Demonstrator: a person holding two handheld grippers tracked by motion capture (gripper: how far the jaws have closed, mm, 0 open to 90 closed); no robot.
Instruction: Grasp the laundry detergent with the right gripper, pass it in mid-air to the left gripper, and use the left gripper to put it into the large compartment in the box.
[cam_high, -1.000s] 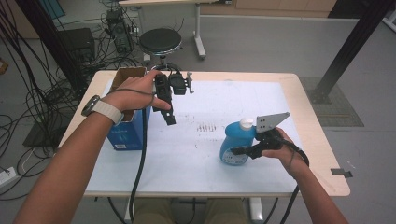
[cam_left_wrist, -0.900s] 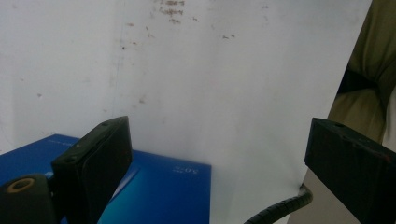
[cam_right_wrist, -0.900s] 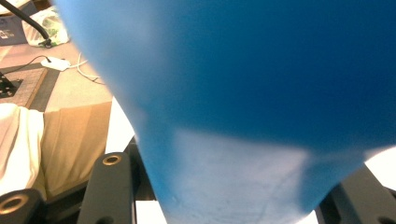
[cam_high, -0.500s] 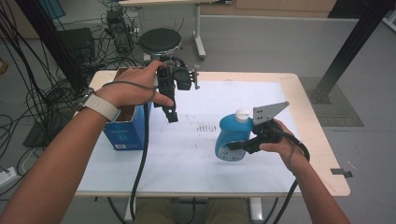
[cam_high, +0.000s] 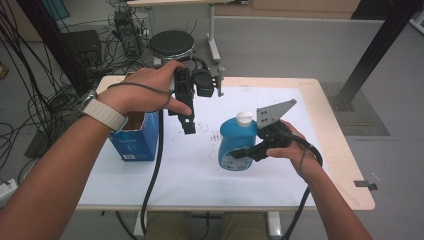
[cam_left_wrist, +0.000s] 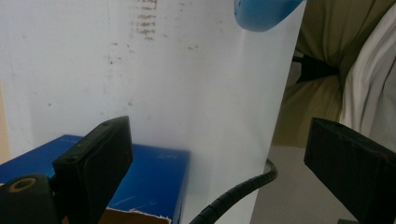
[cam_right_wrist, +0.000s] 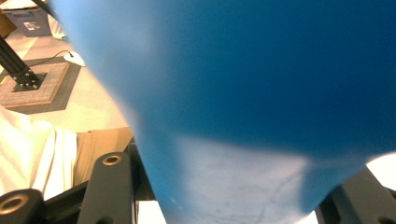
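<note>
at the left of the high view the left tool (cam_high: 189, 122) hangs above the counter (cam_high: 200, 175) with its jaws apart and nothing between them, just beside the open blue box (cam_high: 134, 142) at the counter's left edge. to the right, the right tool (cam_high: 246, 151) is clamped on the lower body of the blue bottle (cam_high: 237, 142) with the white cap, which seems lifted just clear of the white sheet near the middle, so the step in hand looks like carrying the bottle. the next move probably calls for a steady upright carry toward the box, with the free tool ready to brace the box or take the cap
</note>
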